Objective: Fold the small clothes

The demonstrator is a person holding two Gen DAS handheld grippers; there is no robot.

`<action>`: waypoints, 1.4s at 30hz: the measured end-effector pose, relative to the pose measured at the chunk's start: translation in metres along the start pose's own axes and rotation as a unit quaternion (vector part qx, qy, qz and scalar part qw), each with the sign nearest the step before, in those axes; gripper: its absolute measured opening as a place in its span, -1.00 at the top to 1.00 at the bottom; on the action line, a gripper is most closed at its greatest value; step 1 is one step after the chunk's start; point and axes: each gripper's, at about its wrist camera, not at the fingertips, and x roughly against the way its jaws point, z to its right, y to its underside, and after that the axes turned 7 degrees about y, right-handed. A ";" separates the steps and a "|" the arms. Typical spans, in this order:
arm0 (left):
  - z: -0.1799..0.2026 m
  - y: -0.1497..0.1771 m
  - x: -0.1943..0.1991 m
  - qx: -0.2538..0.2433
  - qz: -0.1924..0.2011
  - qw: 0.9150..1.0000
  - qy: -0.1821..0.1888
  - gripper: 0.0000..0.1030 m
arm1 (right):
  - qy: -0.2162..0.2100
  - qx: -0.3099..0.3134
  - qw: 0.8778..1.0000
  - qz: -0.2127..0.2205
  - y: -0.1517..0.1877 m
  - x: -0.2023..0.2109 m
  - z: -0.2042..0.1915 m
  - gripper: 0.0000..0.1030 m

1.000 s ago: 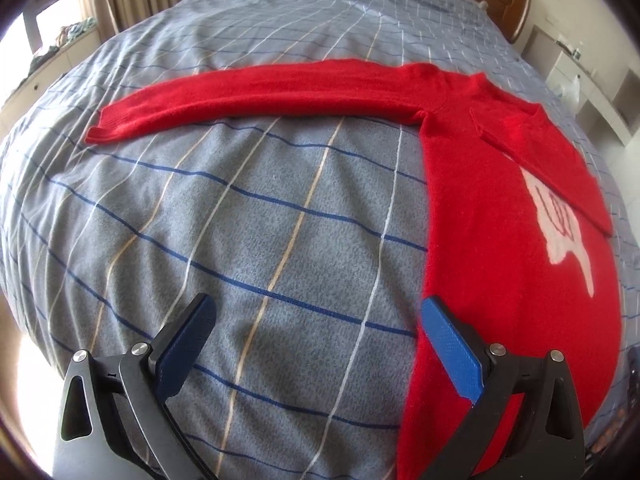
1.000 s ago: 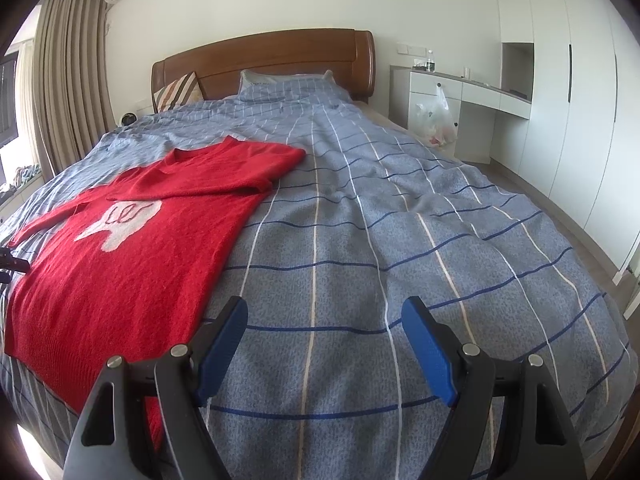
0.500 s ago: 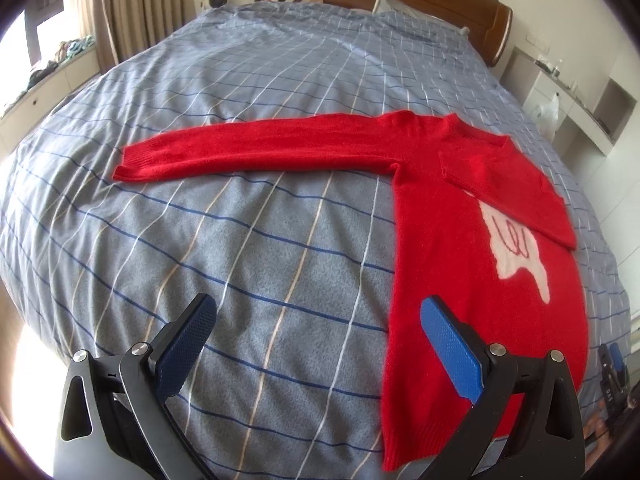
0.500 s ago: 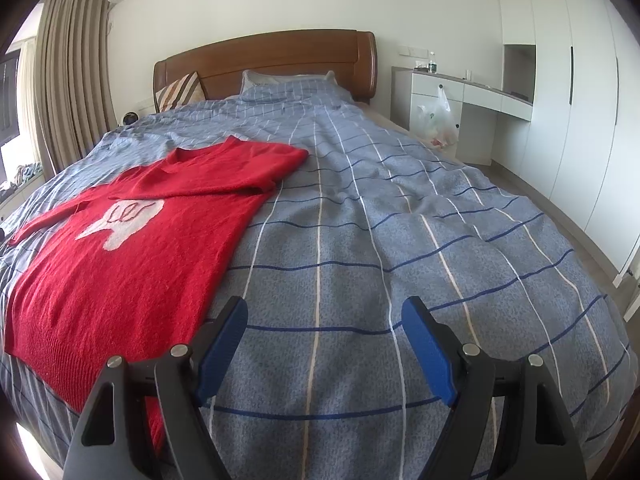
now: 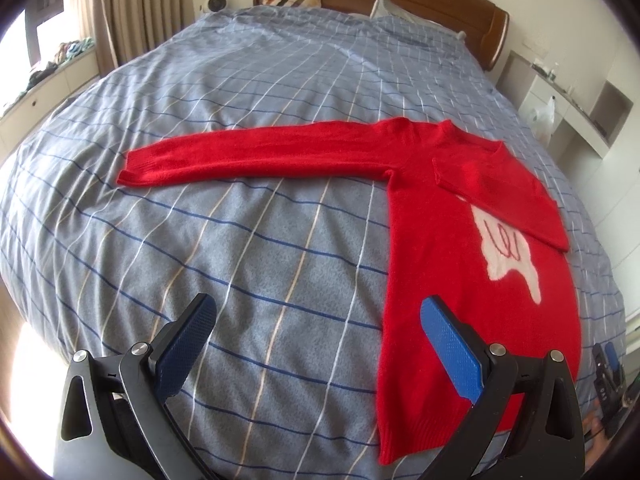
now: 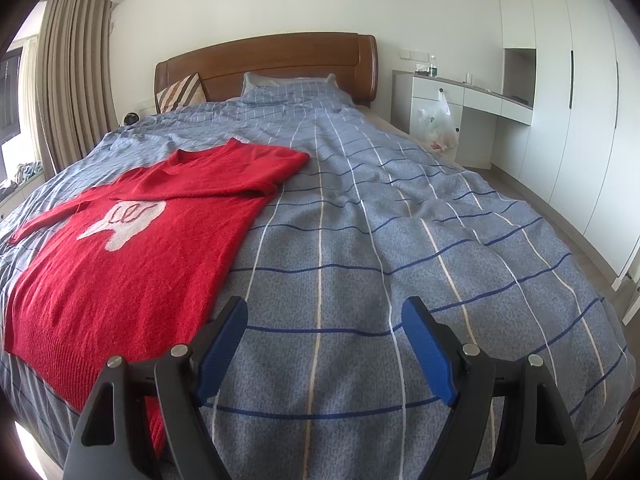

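A red knit sweater (image 5: 436, 240) with a white patch on its chest lies flat on the bed. One sleeve (image 5: 256, 156) stretches out to the left; the other sleeve (image 5: 496, 188) is folded across the chest. My left gripper (image 5: 320, 344) is open and empty, held above the bed beside the sweater's hem. The sweater also shows in the right wrist view (image 6: 132, 248) at the left. My right gripper (image 6: 324, 344) is open and empty above bare bedding, to the right of the sweater's hem.
The bed (image 6: 400, 220) has a grey-blue checked cover, pillows (image 6: 288, 84) and a wooden headboard (image 6: 280, 60). A white desk (image 6: 460, 96) with a plastic bag and wardrobes stand at the right. Curtains (image 6: 68, 80) hang at the left.
My left gripper has pulled back and risen, so the whole sweater and the headboard come into view. My right gripper has hardly moved.
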 end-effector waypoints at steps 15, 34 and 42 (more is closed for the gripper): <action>-0.002 0.001 -0.001 0.004 -0.004 1.000 -0.001 -0.99 | 0.000 0.002 1.000 0.001 0.000 0.001 0.002 -0.53; -0.006 -0.003 0.004 -0.007 -0.008 1.000 -0.008 -0.99 | 0.002 0.002 1.000 0.002 0.001 0.001 0.002 -0.53; -0.040 -0.019 0.009 0.017 -0.004 1.000 -0.010 -0.99 | 0.003 -0.002 1.000 0.005 0.000 0.002 0.006 -0.53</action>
